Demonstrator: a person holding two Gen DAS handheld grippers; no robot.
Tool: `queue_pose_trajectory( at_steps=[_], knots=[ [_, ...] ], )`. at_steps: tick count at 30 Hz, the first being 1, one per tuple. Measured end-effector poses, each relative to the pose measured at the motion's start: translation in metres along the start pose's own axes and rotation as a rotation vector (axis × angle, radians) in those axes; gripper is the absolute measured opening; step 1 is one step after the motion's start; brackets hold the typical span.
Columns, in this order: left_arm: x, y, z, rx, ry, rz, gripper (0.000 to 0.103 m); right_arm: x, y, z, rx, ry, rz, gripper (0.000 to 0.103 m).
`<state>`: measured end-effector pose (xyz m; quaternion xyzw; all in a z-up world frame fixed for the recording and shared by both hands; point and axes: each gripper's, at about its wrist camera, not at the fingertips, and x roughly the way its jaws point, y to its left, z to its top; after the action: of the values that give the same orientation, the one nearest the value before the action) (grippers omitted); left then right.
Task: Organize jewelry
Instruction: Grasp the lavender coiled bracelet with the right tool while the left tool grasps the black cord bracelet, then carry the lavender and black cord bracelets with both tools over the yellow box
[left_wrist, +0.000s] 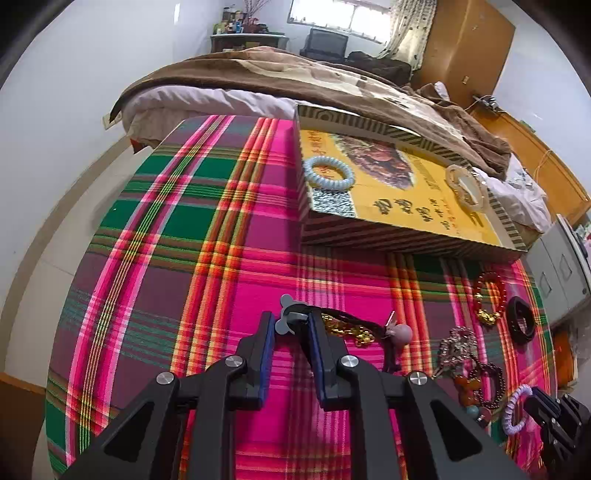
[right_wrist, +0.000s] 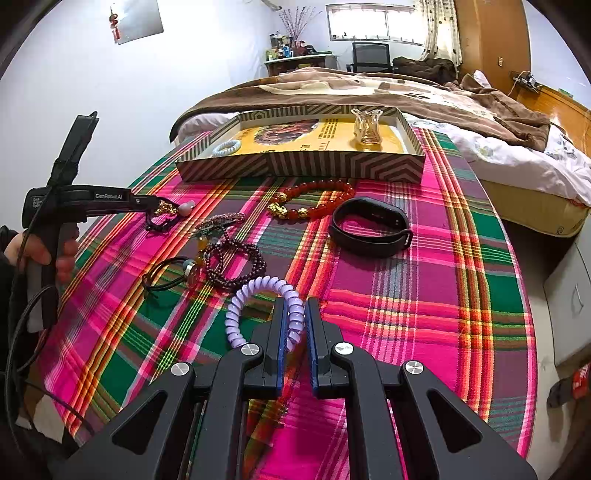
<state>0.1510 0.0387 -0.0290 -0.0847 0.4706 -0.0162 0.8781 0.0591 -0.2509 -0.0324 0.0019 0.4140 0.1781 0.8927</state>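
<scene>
My left gripper (left_wrist: 291, 322) is shut on the black cord of a necklace (left_wrist: 347, 326) with gold charms and a pink bead, just above the plaid cloth; it also shows in the right wrist view (right_wrist: 157, 207). My right gripper (right_wrist: 296, 314) is shut on a lilac spiral hair tie (right_wrist: 258, 291), also seen in the left wrist view (left_wrist: 514, 408). The striped tray (right_wrist: 303, 166) at the back holds a pale blue spiral tie (right_wrist: 226, 147) and a clear yellowish clip (right_wrist: 366, 127). On the cloth lie a red bead bracelet (right_wrist: 317, 201), a black band (right_wrist: 369, 226) and a dark bead bracelet (right_wrist: 236, 260).
A black elastic with a round charm (right_wrist: 177, 275) and a sparkly brooch (right_wrist: 218, 221) lie among the jewelry. A bed with a brown blanket (right_wrist: 406, 92) stands behind the table. A grey cabinet (right_wrist: 569, 306) is to the right.
</scene>
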Motion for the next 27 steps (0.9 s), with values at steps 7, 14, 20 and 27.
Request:
queue_pose_trajectory(
  at_steps=[7, 14, 20, 27],
  knots=[
    [-0.019, -0.005, 0.003, 0.006, -0.047, -0.033, 0.018, -0.005, -0.001, 0.001, 0.013, -0.014, 0.000, 0.010],
    [-0.035, -0.009, 0.003, 0.013, -0.073, -0.062, 0.018, -0.013, -0.005, 0.005, 0.025, -0.034, -0.007, 0.010],
    [-0.052, -0.019, 0.006, 0.037, -0.107, -0.083, 0.018, -0.024, -0.006, 0.014, 0.024, -0.068, -0.021, 0.010],
    [-0.072, -0.032, 0.014, 0.070, -0.149, -0.104, 0.018, -0.036, -0.007, 0.030, 0.001, -0.116, -0.044, 0.010]
  ],
)
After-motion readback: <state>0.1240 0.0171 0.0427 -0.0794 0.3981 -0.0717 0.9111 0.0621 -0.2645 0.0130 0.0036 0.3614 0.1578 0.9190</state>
